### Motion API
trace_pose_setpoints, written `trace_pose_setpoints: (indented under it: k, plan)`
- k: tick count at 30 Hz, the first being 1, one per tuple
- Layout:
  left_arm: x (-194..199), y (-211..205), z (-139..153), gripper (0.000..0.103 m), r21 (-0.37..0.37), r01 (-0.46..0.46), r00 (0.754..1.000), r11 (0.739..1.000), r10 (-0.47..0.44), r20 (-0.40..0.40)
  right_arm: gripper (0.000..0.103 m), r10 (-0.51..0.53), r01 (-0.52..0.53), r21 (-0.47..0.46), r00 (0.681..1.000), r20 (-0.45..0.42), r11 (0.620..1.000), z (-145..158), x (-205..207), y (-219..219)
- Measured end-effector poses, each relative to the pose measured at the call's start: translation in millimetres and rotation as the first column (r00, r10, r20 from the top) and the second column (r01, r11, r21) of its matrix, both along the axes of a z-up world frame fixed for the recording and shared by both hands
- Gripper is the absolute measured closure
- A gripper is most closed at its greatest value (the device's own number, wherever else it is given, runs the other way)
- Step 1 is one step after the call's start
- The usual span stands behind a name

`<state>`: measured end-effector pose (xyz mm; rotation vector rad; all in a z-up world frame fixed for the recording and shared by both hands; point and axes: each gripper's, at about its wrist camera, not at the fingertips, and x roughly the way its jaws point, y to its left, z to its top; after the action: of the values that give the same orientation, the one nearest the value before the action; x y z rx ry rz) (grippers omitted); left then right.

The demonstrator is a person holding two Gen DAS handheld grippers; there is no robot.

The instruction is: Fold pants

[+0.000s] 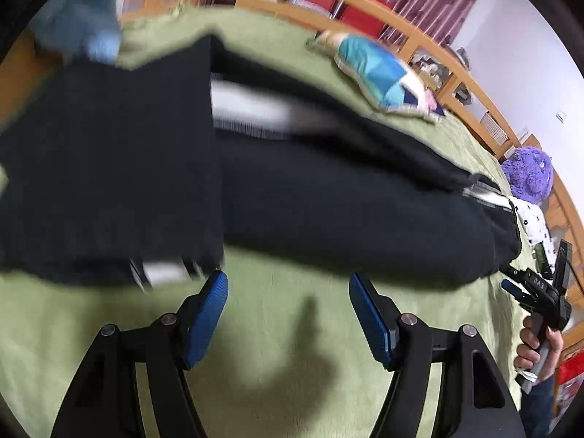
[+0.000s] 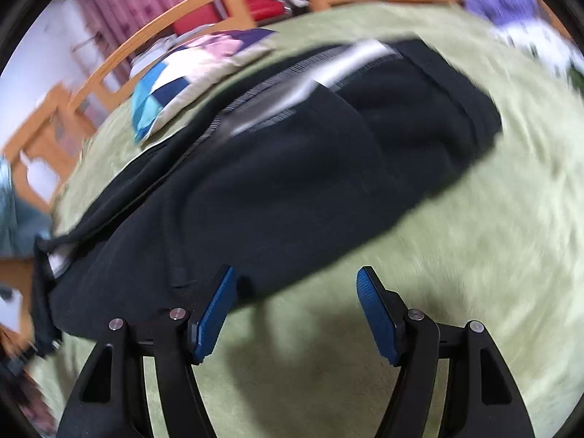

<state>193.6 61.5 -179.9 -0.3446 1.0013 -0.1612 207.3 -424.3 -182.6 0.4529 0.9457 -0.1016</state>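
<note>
Black pants (image 1: 328,197) with a white side stripe lie on a green bedspread (image 1: 284,328). In the left wrist view the leg end is folded over at the left. My left gripper (image 1: 288,284) is open and empty, just in front of the pants' near edge. The right gripper body (image 1: 540,292) shows there at the right edge, held in a hand. In the right wrist view the pants (image 2: 284,182) lie across the middle. My right gripper (image 2: 295,281) is open and empty, its left finger (image 2: 215,314) at the pants' near edge. Both views are blurred.
A blue and white cushion (image 1: 383,73) lies on the bed beyond the pants. A purple plush toy (image 1: 529,175) sits at the bed's far right. A wooden bed rail (image 1: 365,3) runs along the far side. Bluish cloth (image 1: 80,18) lies at the far left.
</note>
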Motion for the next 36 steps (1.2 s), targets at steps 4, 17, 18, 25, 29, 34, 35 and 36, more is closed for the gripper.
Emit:
trace_pose_setpoints:
  k: [4,17,18,25,29,34,35,36]
  plan:
    - [0.6,-5.7,-12.9,0.037,-0.013,-0.034,0.999,0.999,0.034,0.035,0.035,-0.042,0.042,0.081,0.999,0.000,0.996,-17.9,4.8,-15.8]
    - [75.2,60.1,-26.3,0.035,-0.147,-0.352,0.934,0.924,0.358,0.013,0.018,-0.144,0.134,0.102,0.985,0.096,0.986,-24.5,60.8,-16.7]
    - [81.3,57.8,-28.1,0.035,-0.129,-0.364,0.930,0.923,0.367,0.003,0.018,-0.156,0.146,0.104,0.983,0.096,0.984,-24.2,66.4,-16.5]
    - [85.2,46.1,-26.1,0.078,-0.053,-0.307,0.951,0.950,0.308,0.022,0.082,-0.154,0.150,0.043,0.982,0.109,0.988,-12.0,80.8,-6.9]
    - [64.9,54.3,-15.8,0.090,-0.079,-0.288,0.957,0.954,0.290,0.009,0.087,-0.158,0.155,0.034,0.980,0.121,0.987,3.8,61.6,-9.6]
    - [28.7,44.8,5.2,0.092,-0.018,-0.254,0.966,0.967,0.255,0.037,0.089,-0.135,0.132,0.032,0.982,0.131,0.991,23.4,18.4,-11.8]
    - [20.2,42.5,7.8,0.092,-0.010,-0.249,0.968,0.969,0.249,0.035,0.089,-0.138,0.135,0.034,0.982,0.131,0.990,27.7,5.6,-12.7]
    - [11.8,40.9,10.0,0.092,-0.002,-0.241,0.970,0.970,0.241,0.031,0.089,-0.137,0.134,0.028,0.982,0.129,0.991,31.3,-5.2,-11.6]
